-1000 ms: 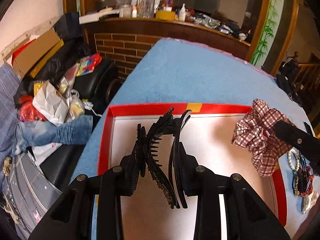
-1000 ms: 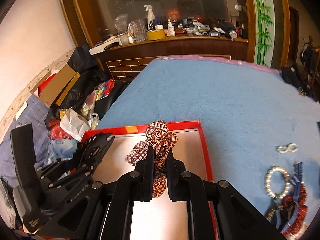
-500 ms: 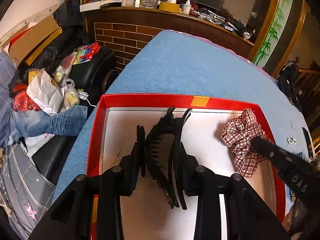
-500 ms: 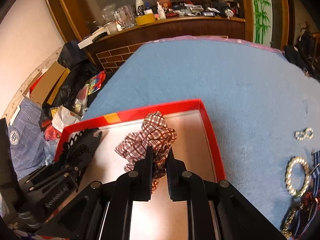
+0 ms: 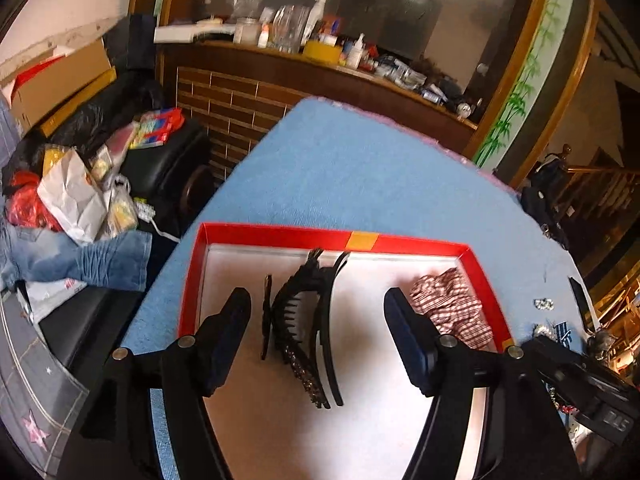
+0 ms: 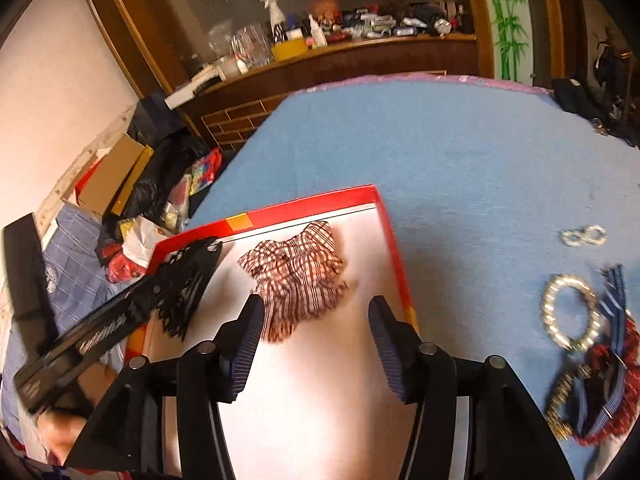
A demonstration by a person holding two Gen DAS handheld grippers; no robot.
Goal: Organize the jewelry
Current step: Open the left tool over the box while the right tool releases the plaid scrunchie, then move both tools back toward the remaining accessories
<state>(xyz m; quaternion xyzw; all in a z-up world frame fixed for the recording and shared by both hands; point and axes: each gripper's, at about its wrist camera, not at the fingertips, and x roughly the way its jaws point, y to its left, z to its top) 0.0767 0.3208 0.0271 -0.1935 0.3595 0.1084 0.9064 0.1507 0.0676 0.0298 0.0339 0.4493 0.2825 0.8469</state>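
Red-rimmed tray (image 5: 280, 233) on the blue tablecloth (image 5: 360, 168) as the landmark. Toward its left side, black hair clips (image 5: 304, 320) lying on the white floor, between the fingers of the left gripper (image 5: 318, 328) but untouched; jaws opening, already wide, holding nothing. Toward the tray's right wall, plaid scrunchie (image 6: 298, 272) resting just ahead of the right gripper (image 6: 316, 334); jaws opening too, pads clear of the fabric, nothing held. Right of the tray, out on the cloth: silver clasp (image 6: 584, 236), pearl bracelet (image 6: 570, 312) and a tangle of red and blue pieces (image 6: 604, 384), not yet sorted. Likely risks: left fingertips snagging the clip teeth on withdrawal and dragging the clips across the tray; right pad catching a fold of the scrunchie and pulling it over the low wall; the heaped tangle coming up as one lump if grabbed carelessly.
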